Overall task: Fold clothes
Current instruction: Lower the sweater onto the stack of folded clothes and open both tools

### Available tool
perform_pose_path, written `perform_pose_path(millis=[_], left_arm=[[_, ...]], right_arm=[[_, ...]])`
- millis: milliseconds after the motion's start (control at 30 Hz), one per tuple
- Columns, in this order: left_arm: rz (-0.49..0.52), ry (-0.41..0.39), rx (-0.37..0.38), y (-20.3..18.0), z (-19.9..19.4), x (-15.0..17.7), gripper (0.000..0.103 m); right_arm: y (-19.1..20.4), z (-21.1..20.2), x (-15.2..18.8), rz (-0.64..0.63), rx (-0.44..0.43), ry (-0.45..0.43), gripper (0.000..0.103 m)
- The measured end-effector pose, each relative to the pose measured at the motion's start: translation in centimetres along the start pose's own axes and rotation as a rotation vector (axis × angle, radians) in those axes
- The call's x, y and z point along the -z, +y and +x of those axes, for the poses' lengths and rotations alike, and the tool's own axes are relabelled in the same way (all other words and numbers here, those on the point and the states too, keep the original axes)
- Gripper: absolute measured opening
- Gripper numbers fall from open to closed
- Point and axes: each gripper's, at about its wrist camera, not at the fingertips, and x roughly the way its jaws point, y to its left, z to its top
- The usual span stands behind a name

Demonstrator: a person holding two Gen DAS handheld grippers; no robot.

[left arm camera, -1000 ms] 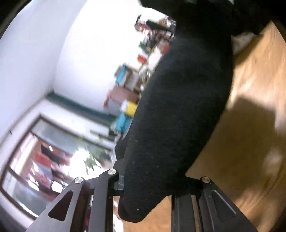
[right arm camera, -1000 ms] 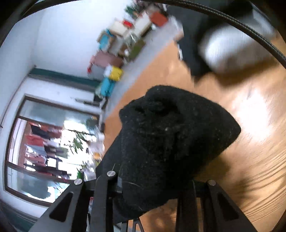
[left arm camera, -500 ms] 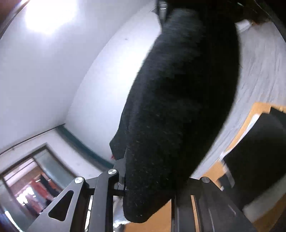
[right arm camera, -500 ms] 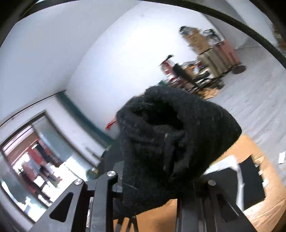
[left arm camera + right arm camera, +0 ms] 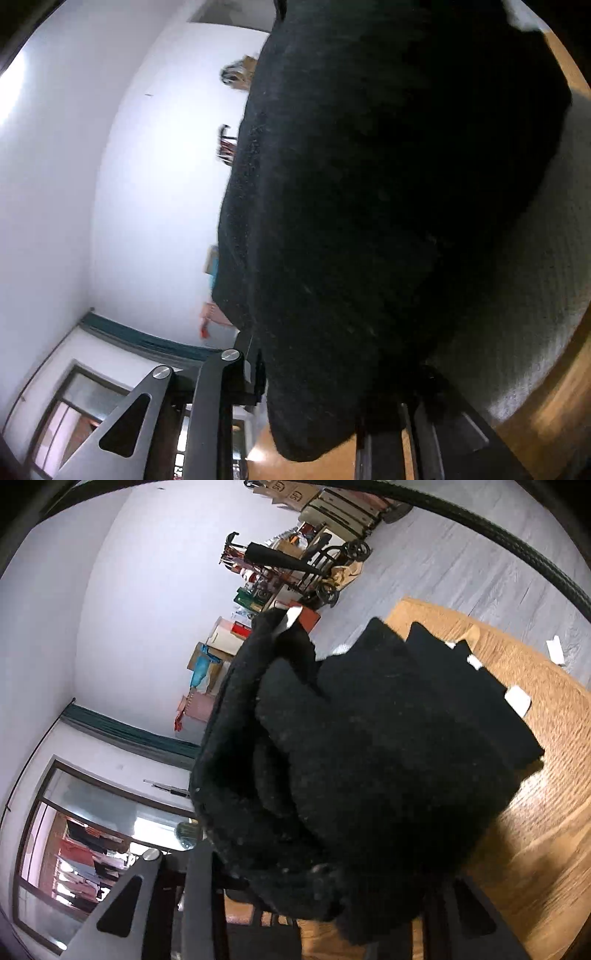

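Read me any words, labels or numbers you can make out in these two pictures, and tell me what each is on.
Brown cardboard boxes against the far wall: dark printed marks, too small and blurred to read.
White tags on the folded black garments on the wooden table: blank or unreadable.
Nothing else carries legible text.

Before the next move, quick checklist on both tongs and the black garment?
1. Left tongs have the black garment between the fingers: ok. Jaws have just been opening.
2. Right tongs have the bunched cloth between them: ok. Jaws have just been opening, too.
3. Firm grip on either side: cannot tell, pads hidden by fabric.
4. Wooden table below as landing place: ok.
5. Landing spot free: not ok, folded black pieces already lie there.
6. Garment hanging flat: not ok, bunched at the right tongs.
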Motion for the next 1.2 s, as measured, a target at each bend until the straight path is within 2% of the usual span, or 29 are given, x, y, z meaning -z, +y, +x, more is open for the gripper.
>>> perform_pose_path(millis=[33, 67, 100, 133, 167, 233, 333, 400, 467, 500, 533, 600, 633, 667, 700, 733, 800, 833, 933, 1067, 1100, 1200], left_arm=[[0.007, 0.003, 0.021, 0.3, -0.1, -0.1, 0.032], [0.022, -0.010, 0.034, 0.5, -0.5, 0.2, 0.038], [0.038, -0.023, 0.046, 0.7, -0.9, 0.4, 0.042], [0.045, -0.036, 0.069, 1.1, -1.4, 0.7, 0.051], [0.051, -0.049, 0.091, 1.5, -1.8, 0.9, 0.060], [0.058, -0.074, 0.161, 2.5, -2.8, 1.4, 0.069], [0.073, -0.115, 0.276, 4.3, -4.6, 1.8, 0.076], [0.094, -0.132, 0.357, 5.5, -5.8, 2.4, 0.076], [0.113, -0.154, 0.511, 6.9, -7.5, 3.6, 0.076], [0.107, -0.161, 0.570, 7.4, -8.0, 3.9, 0.076], [0.072, -0.160, 0.690, 8.6, -8.4, 4.4, 0.076], [-0.077, -0.177, 0.899, 11.6, -7.3, 5.3, 0.075], [-0.205, -0.170, 0.989, 13.3, -5.9, 5.5, 0.073], [-0.343, -0.167, 1.044, 15.9, -2.8, 6.2, 0.064], [-0.522, -0.160, 1.084, 17.6, -0.7, 5.8, 0.056], [-0.693, -0.131, 1.111, 18.8, 1.7, 5.7, 0.040], [-0.991, -0.011, 1.114, 19.8, 7.1, 5.1, 0.023], [-1.072, 0.120, 1.079, 18.9, 10.0, 4.4, 0.009], [-1.211, 0.317, 1.092, 16.7, 14.8, 3.4, 0.007], [-1.201, 0.434, 1.110, 16.6, 17.3, 2.0, 0.007], [-1.206, 0.458, 1.102, 16.4, 16.9, 2.4, 0.008], [-1.238, 0.444, 1.087, 17.6, 16.1, 1.8, 0.008]], right_arm=[[0.1, -0.1, 0.2, 0.011, 0.003, 0.009, 0.046], [-0.1, -0.6, 0.4, 0.028, 0.028, 0.019, 0.062], [-0.5, -1.5, 0.4, 0.047, 0.093, 0.023, 0.074], [-0.9, -2.5, 0.2, 0.051, 0.160, 0.017, 0.089], [-1.1, -3.6, -0.1, 0.042, 0.186, 0.006, 0.088], [-1.5, -5.7, -0.8, 0.019, 0.240, -0.018, 0.087], [0.0, -8.3, -1.8, -0.051, 0.319, -0.075, 0.080], [2.5, -9.0, -2.9, -0.117, 0.335, -0.108, 0.067], [4.3, -9.8, -3.8, -0.180, 0.310, -0.124, 0.041], [5.4, -9.9, -4.3, -0.218, 0.296, -0.117, 0.036], [6.4, -9.7, -4.7, -0.256, 0.282, -0.105, 0.026], [8.2, -8.9, -5.3, -0.322, 0.260, -0.069, 0.025], [8.8, -8.4, -5.3, -0.339, 0.254, -0.059, 0.025], [9.4, -7.3, -5.4, -0.355, 0.250, -0.048, 0.025], [10.1, -6.1, -5.5, -0.365, 0.247, -0.037, 0.025], [10.4, -4.5, -5.6, -0.363, 0.258, -0.024, 0.025], [9.7, -1.3, -6.0, -0.354, 0.316, 0.011, 0.025], [9.3, 0.3, -6.1, -0.350, 0.345, 0.028, 0.025], [8.4, 4.0, -6.4, -0.383, 0.434, 0.055, 0.020], [8.3, 6.4, -6.4, -0.464, 0.538, 0.049, 0.020], [8.4, 6.7, -6.4, -0.471, 0.553, 0.048, 0.020], [8.4, 6.9, -6.3, -0.469, 0.559, 0.041, 0.020]])
